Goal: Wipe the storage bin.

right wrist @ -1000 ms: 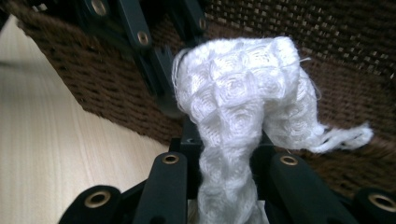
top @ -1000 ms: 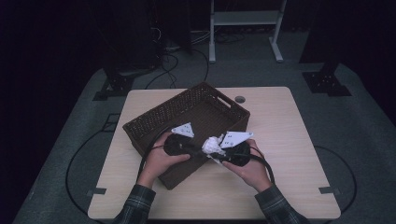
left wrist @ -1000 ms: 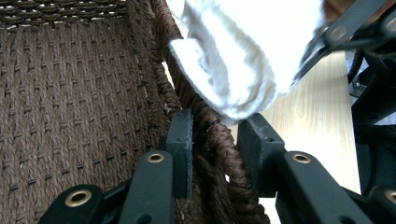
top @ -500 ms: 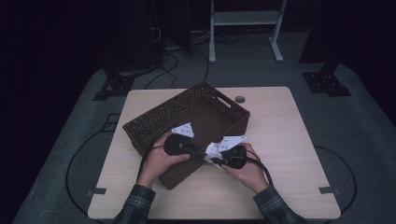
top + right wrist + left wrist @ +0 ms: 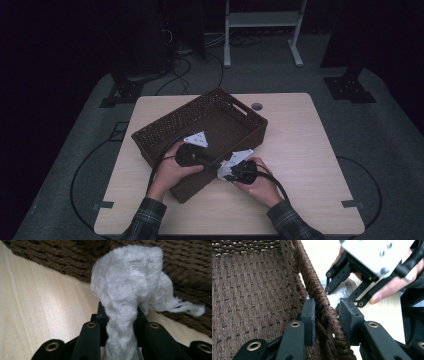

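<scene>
From the high view, the brown woven basket sat tilted across the pale table, and a small wad of white cloth showed just outside its near wall. Your left gripper reached over that wall, and your right gripper lay low beside it, at the cloth.

In the left gripper view, your left gripper straddled the basket's braided rim, one jaw inside and one outside; the inner jaw lay against the weave, the outer one stood a little clear. The cloth lay just beyond, under your right gripper.

In the right gripper view, your right gripper had its jaws pressed together on the crinkled, fraying cloth, which bunched up above them, close against the basket wall, above the table.
</scene>
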The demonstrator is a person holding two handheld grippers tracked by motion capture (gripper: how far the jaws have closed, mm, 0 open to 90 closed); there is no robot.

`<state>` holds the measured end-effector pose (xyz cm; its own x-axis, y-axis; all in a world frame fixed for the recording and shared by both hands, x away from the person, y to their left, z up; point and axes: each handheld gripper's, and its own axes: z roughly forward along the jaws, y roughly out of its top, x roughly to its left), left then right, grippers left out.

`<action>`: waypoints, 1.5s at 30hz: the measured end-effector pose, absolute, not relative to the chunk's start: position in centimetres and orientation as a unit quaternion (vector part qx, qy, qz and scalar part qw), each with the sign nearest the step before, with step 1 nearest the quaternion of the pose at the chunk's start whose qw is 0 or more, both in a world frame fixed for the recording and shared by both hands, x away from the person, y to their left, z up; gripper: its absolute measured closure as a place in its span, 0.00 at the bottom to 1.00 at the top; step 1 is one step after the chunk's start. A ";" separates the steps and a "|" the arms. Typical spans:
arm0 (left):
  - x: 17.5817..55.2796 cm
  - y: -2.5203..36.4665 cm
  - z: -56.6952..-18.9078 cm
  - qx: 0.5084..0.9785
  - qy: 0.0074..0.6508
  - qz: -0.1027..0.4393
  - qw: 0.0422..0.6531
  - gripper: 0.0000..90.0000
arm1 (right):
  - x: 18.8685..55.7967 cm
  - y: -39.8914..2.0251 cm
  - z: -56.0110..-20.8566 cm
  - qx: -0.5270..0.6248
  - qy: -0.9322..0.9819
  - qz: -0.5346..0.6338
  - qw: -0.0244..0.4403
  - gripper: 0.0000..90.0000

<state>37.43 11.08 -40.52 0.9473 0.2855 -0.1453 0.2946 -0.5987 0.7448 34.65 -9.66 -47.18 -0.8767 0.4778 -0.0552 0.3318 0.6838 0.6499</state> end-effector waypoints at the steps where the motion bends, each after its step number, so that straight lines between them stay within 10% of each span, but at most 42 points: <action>1: 37.4 11.1 -40.5 0.894 0.162 -0.006 0.418 0.74 | 34.6 -9.5 -47.3 0.222 0.912 0.328 0.110 0.83; 45: 37.5 11.1 -40.5 0.894 0.164 -0.007 0.417 0.74 | 32.7 -6.9 -47.2 0.162 0.921 0.337 0.113 0.83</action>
